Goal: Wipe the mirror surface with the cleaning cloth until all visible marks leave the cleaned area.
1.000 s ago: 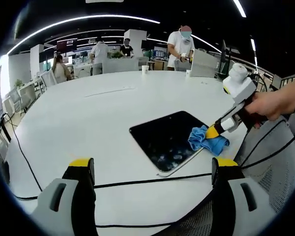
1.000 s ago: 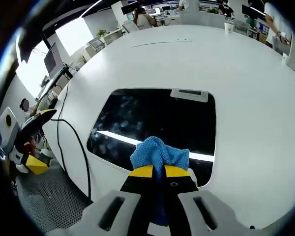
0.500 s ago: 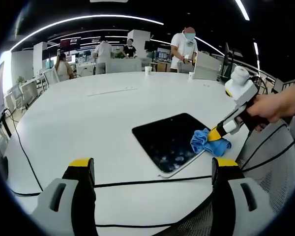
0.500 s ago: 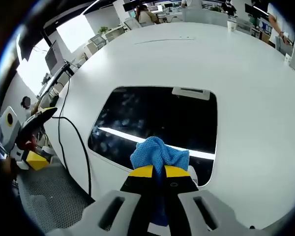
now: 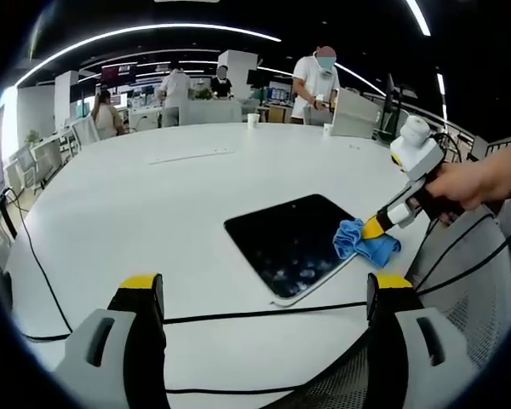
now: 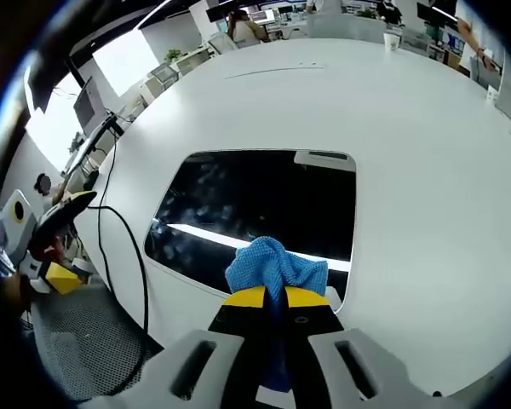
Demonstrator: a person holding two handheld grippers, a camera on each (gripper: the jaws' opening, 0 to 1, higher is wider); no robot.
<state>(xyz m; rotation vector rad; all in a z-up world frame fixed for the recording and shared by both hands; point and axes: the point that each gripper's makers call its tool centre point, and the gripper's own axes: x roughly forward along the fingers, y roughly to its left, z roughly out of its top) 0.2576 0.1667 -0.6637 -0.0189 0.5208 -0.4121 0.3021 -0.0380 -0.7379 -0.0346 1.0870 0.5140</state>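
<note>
A dark rectangular mirror (image 5: 291, 242) (image 6: 255, 209) lies flat on the round white table (image 5: 153, 204), with pale smudges near its front corner. My right gripper (image 6: 275, 296) (image 5: 376, 227) is shut on a blue cleaning cloth (image 6: 276, 267) (image 5: 363, 242), which rests on the mirror's near edge. A person's hand (image 5: 468, 181) holds that gripper. My left gripper (image 5: 268, 294) hangs open above the table's front edge, apart from the mirror, nothing between its yellow-tipped fingers.
Black cables (image 5: 238, 317) cross the table's front rim. A paper cup (image 5: 252, 119) and a thin strip (image 5: 192, 157) lie far back. People stand and sit beyond the table (image 5: 315, 81). Mesh chair backs (image 5: 468, 290) sit off the table's right edge.
The cloth in my right gripper shifted a little along the mirror's right edge. The left gripper stayed open and almost still.
</note>
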